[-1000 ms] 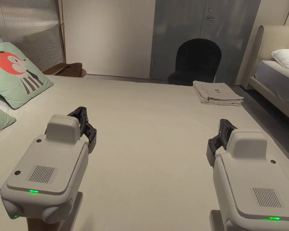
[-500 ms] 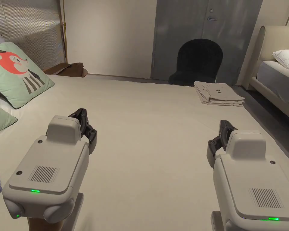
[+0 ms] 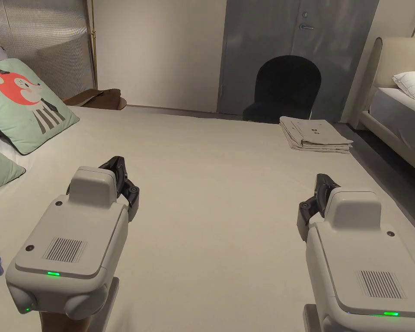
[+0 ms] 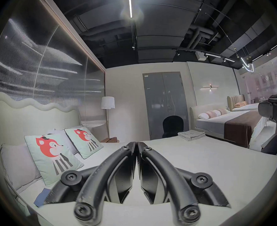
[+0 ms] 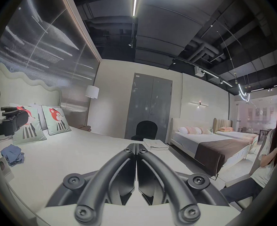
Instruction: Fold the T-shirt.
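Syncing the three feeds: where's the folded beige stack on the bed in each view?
Head view: folded beige stack upper right, at the bed's far corner, just in front of the black chair.
Left gripper view: right of centre, above and right of the shut jaw tips, chair to its left.
Right gripper view: just right of centre, beside the jaw tips.
Shared landmark: the black chair against the grey door.
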Action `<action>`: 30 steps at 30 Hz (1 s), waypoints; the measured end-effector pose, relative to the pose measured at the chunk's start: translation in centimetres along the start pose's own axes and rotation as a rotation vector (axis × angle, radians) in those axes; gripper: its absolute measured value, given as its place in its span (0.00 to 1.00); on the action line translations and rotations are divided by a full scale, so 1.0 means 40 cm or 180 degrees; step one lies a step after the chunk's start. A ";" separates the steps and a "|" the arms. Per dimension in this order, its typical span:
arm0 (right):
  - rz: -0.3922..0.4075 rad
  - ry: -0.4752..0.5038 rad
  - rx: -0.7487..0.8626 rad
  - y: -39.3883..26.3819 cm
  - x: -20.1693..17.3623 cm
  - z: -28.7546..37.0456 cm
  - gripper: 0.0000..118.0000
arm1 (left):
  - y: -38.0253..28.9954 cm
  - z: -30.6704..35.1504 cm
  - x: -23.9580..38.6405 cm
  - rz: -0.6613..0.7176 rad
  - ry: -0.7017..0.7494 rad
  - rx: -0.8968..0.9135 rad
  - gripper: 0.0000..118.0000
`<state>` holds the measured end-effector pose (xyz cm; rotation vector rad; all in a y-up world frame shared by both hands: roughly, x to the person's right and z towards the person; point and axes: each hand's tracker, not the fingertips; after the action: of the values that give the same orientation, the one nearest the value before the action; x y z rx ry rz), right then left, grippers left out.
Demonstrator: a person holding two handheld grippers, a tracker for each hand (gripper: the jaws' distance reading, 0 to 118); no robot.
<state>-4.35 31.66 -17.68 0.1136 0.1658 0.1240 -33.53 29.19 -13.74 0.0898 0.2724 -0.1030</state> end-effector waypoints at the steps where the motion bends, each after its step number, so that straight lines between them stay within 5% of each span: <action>1: 0.0006 -0.0007 -0.0003 0.000 0.000 0.000 0.00 | 0.001 0.000 0.000 0.0003 0.0008 -0.0001 0.00; 4: 0.0038 -0.0057 -0.0009 0.000 -0.003 -0.001 0.12 | 0.001 0.000 -0.005 0.0062 0.0023 0.0019 0.01; 6: 0.0040 -0.0064 -0.0013 0.001 -0.002 -0.002 0.42 | 0.002 0.000 -0.010 0.0110 0.0033 0.0030 0.15; 9: 0.0028 -0.0054 -0.0052 -0.001 -0.001 -0.008 0.80 | 0.006 -0.004 -0.022 0.0196 0.0007 -0.0017 0.72; 11: 0.0032 -0.0089 -0.0062 -0.003 -0.003 -0.011 0.95 | 0.007 -0.012 -0.028 0.0253 -0.0017 -0.0089 0.93; 30: -0.0019 -0.0129 -0.0055 -0.010 -0.007 -0.004 0.97 | -0.002 -0.001 -0.041 0.0327 0.0003 -0.0103 0.93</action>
<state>-4.59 31.26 -17.84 0.0984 0.1246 0.1171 -35.14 29.24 -13.35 0.0716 0.2699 0.0034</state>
